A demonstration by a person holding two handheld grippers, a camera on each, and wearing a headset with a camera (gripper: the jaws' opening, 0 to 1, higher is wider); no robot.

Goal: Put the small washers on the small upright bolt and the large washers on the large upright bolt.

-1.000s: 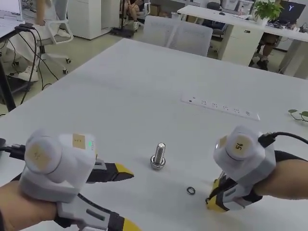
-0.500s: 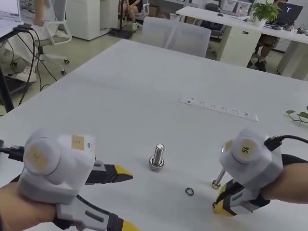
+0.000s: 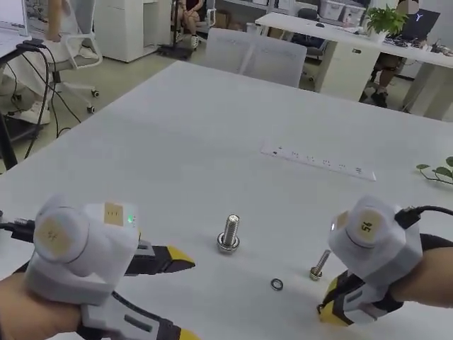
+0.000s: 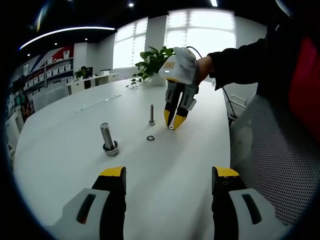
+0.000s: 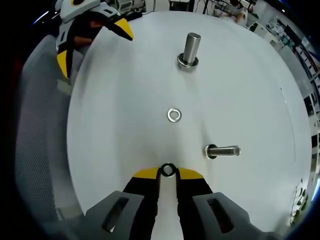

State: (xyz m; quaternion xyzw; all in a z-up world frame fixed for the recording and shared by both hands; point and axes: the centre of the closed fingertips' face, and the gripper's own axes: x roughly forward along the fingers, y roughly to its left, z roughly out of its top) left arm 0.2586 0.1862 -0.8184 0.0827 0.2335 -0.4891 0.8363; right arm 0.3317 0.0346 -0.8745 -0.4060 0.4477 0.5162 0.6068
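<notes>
1. Counter (image 3: 212,127): broad and white. It carries both bolts and one loose washer.
2. Large bolt (image 3: 230,234): stands upright on its head near the middle of the counter, between the two grippers and touching neither. A bright ring sits around its foot. I cannot tell whether that ring is a washer or a flange.
3. Small bolt (image 3: 318,264): stands upright on its head with a slight lean in the head view. It is to the right of the large bolt and well apart from it, and just beside the right gripper.
4. Loose washer (image 3: 277,284): lies flat on the counter between the two bolts, on the side nearer the person, touching neither bolt.
5. Right gripper (image 5: 168,172): its jaws are drawn almost together and pinch a held washer (image 5: 168,170), a small dark ring, at the very tips. The yellow tips point down toward the counter near the small bolt. In the left gripper view the gripper is on the near side of the small bolt.
6. Left gripper (image 4: 169,172): its jaws are spread wide with nothing between them. It sits low over the counter, left of the large bolt and well apart from it.
7. Power strip (image 3: 315,161): white, and lies flat on the far part of the counter, beyond the bolts.
8. Plant leaves (image 3: 440,170): green, at the counter's right edge.
</notes>
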